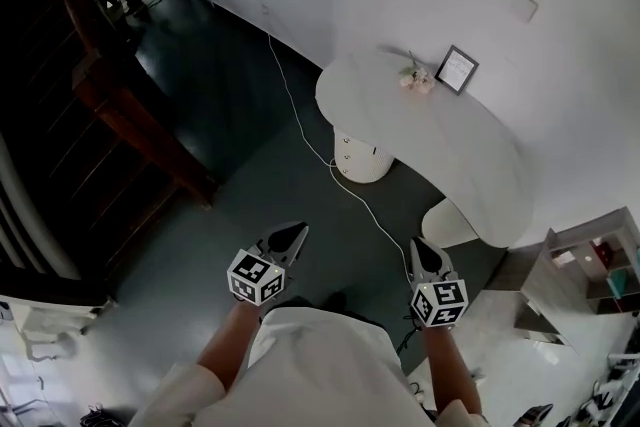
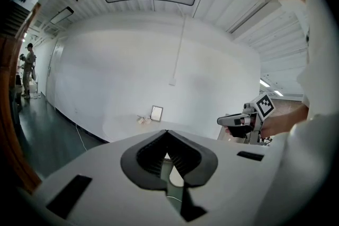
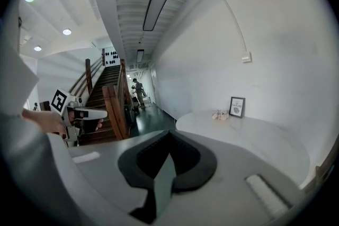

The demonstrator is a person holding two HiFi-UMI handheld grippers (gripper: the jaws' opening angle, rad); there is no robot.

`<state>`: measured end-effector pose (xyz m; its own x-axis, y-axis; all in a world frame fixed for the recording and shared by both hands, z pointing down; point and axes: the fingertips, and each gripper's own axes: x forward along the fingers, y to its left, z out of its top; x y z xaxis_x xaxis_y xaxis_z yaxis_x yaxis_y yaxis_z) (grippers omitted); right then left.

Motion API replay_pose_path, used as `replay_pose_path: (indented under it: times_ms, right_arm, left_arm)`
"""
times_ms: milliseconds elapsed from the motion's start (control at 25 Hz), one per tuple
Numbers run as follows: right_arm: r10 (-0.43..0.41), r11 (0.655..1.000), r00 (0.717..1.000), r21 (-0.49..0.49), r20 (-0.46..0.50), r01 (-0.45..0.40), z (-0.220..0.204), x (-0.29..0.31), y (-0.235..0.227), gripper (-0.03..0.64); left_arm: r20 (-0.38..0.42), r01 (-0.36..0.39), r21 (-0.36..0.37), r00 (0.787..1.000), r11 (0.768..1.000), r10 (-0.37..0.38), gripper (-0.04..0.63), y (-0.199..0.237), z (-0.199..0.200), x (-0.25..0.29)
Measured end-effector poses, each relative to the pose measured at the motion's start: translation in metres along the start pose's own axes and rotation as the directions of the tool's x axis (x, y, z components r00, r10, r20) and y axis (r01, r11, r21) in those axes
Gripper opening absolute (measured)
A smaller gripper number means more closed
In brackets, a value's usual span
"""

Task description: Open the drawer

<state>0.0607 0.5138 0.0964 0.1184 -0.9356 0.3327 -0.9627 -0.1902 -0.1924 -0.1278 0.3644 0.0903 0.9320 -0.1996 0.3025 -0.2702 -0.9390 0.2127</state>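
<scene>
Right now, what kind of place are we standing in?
Probably an indoor hallway or lobby: a wooden staircase, a dark floor, and a curved white table holding a small picture frame.

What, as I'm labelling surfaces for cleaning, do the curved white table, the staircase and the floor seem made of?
Table: smooth matte white top, no grain or seams; perhaps painted board or solid surface.
Staircase: dark reddish-brown wood, judging by colour and plank-like treads; probably varnished.
Floor: dark, seamless, faintly glossy with soft reflections; possibly coated concrete or vinyl.
</scene>
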Motion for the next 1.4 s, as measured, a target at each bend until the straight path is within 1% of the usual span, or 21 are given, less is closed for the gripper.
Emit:
replay_pose_path:
  times_ms: [360,640,880,1400]
  right_arm:
    - [0.024,1.0,1.0,0.011,-0.017,-0.024,0.005,0.029,-0.027,0.011]
    - [0.019,1.0,0.999,0.01,-0.027,-0.018,0.016,0.062,-0.04,0.011]
    - [-0.004,1.0,0.999,0.006,-0.037,0.004,0.03,0.1,-0.05,0.011]
    - [-0.03,1.0,0.994,0.002,-0.105,0.031,0.051,0.197,-0.057,0.011]
  left_arm:
    - [-0.017,-0.031,-0.02,0.999,0.999,0.03,0.008,0.014,0.006,0.03]
    - [-0.016,-0.023,-0.026,1.0,0.999,0.023,0.008,0.04,0.017,0.058]
    - [-0.016,0.001,-0.02,1.0,1.0,-0.001,0.008,0.075,0.031,0.088]
    - [-0.03,0.038,-0.043,0.999,0.998,-0.039,0.008,0.167,0.052,0.146]
